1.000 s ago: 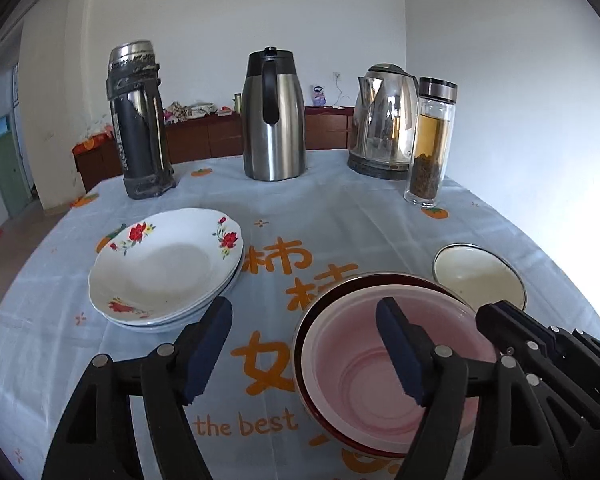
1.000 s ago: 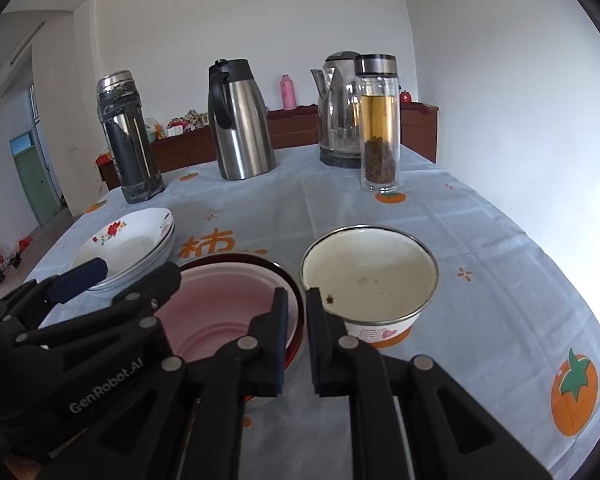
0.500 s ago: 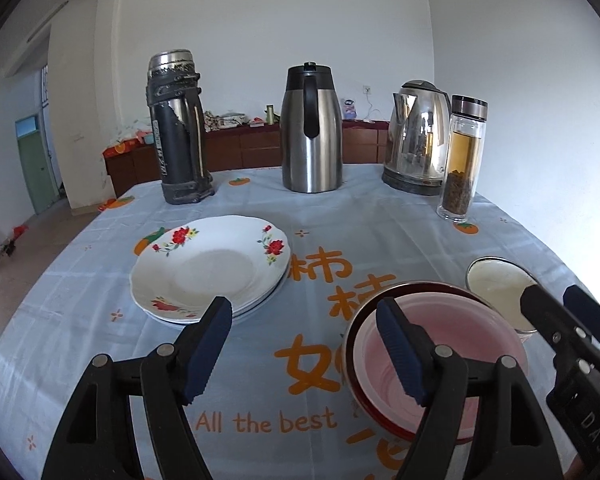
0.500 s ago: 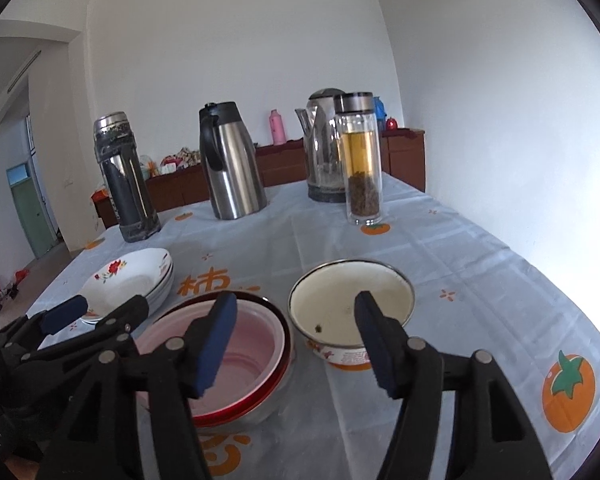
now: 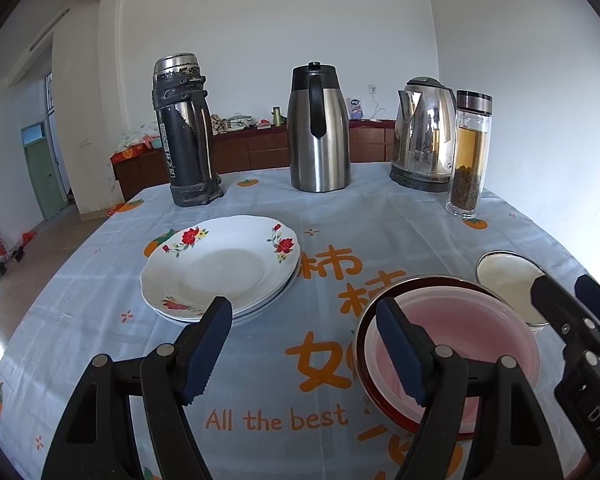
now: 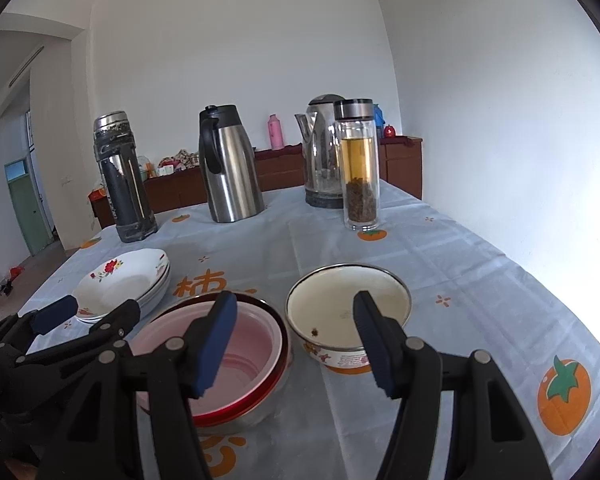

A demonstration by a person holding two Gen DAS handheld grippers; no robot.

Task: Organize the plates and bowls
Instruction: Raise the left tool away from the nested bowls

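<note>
On the table (image 5: 100, 320), the plates (image 5: 220, 268) sit left of two nested bowls (image 6: 236, 344). Another bowl (image 6: 348, 312) sits right of those. Behind stand a flask (image 5: 184, 136), jug (image 5: 320, 128), kettle (image 5: 424, 132) and bottle (image 5: 470, 152).

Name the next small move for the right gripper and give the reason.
Probably ease the right gripper forward and down over the near rim of the white enamel bowl. Its jaws have just been opening with nothing between them, and that bowl sits alone beside the pink bowl, already nested in the red-rimmed bowl.
</note>
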